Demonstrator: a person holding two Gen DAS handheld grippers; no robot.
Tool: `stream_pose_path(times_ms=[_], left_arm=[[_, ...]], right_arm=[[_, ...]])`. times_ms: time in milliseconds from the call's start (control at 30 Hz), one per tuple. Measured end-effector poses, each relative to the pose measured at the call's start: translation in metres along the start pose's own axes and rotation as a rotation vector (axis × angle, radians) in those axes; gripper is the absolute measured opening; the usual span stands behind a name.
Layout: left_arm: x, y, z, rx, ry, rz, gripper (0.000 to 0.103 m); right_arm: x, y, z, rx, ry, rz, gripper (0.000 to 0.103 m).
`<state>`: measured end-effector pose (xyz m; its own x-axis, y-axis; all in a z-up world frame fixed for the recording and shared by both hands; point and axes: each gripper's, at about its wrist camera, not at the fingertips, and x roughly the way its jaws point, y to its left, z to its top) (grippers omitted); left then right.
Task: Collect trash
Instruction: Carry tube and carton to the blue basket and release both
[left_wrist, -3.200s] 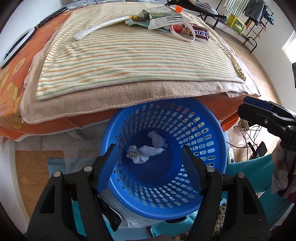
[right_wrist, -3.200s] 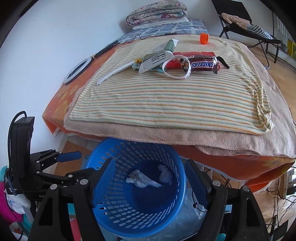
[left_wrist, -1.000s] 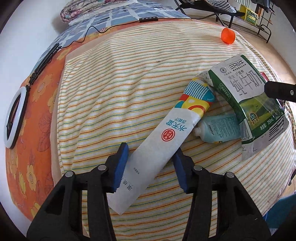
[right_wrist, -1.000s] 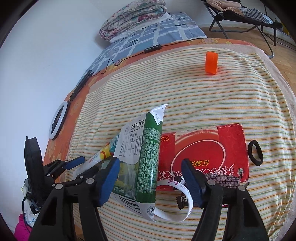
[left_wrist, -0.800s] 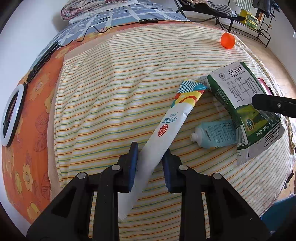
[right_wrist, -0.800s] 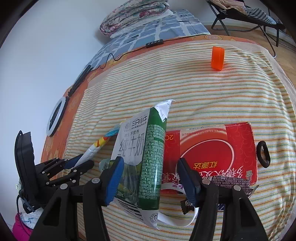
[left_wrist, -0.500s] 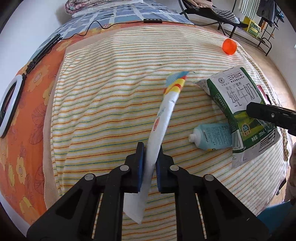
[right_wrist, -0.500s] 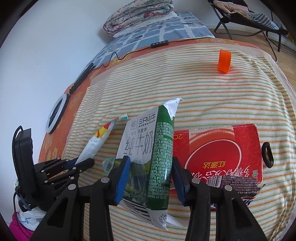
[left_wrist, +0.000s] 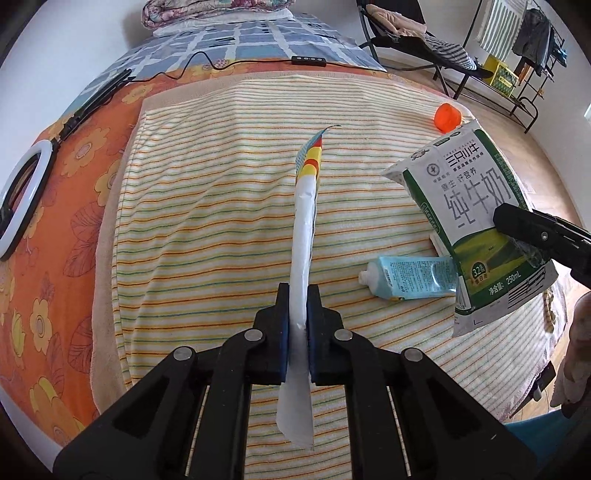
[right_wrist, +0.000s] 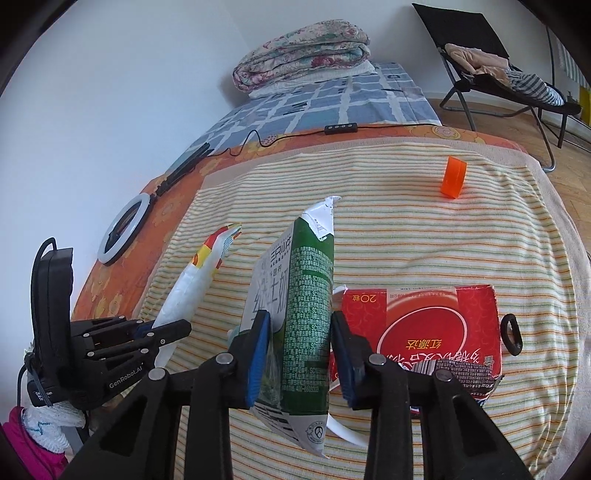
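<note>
Both grippers lifting trash off the bed.
Left gripper (left_wrist: 298, 325) clamps the long wrapper (left_wrist: 304, 236); right gripper (right_wrist: 299, 354) is closing on the milk carton (right_wrist: 303, 314) between its jaws. Next, probably: carry both to a bin.

You have matt black plastic on both tools, the left tool (left_wrist: 298, 325) and the right tool (right_wrist: 299, 354), with blue rubbery pads (right_wrist: 258, 354) and small metal rivets. The long wrapper (left_wrist: 304, 236) looks like smooth, slightly glossy white film. The milk carton (right_wrist: 308, 314) is coated paper with a soft sheen and a torn top. The tube (left_wrist: 410, 277) is shiny plastic. The striped towel (left_wrist: 207, 206) under them is rough, matt cloth; the red box (right_wrist: 421, 332) is glossy card.
</note>
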<state>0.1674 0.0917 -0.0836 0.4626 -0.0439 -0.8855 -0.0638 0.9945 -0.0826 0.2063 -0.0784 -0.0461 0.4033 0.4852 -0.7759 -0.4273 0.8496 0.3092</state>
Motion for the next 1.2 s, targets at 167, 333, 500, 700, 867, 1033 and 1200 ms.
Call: stream_pose_path(times_ms=[167,333,500,700,867,1033,1200], left_arm=[[-0.017,-0.006,-0.006,0.010,-0.018,-0.008,0.006],[-0.038,-0.013,-0.017,0.006,-0.036,-0.030,0.006],[-0.061,-0.019,-0.034,0.006,-0.056,-0.034,0.006],[-0.087,-0.030,-0.063,0.029,-0.073,-0.050,0.006],[-0.102,-0.044,-0.093,0.061,-0.075,-0.067,0.006],[-0.113,-0.052,-0.129,0.066,-0.064,-0.099,0.006],[-0.118,-0.063,-0.163,0.082,-0.026,-0.141,0.006]], right_arm=[[-0.019,0.006,-0.001,-0.013,-0.023,0.018,0.033],[-0.039,0.013,-0.011,-0.050,-0.037,0.018,0.033],[-0.062,0.015,-0.027,-0.071,-0.042,0.027,0.033],[-0.091,0.019,-0.051,-0.102,-0.061,0.036,0.033],[-0.110,0.027,-0.076,-0.151,-0.061,0.038,0.033],[-0.122,0.029,-0.110,-0.167,-0.036,0.051,0.033],[-0.131,0.030,-0.145,-0.191,-0.001,0.051,0.033]])
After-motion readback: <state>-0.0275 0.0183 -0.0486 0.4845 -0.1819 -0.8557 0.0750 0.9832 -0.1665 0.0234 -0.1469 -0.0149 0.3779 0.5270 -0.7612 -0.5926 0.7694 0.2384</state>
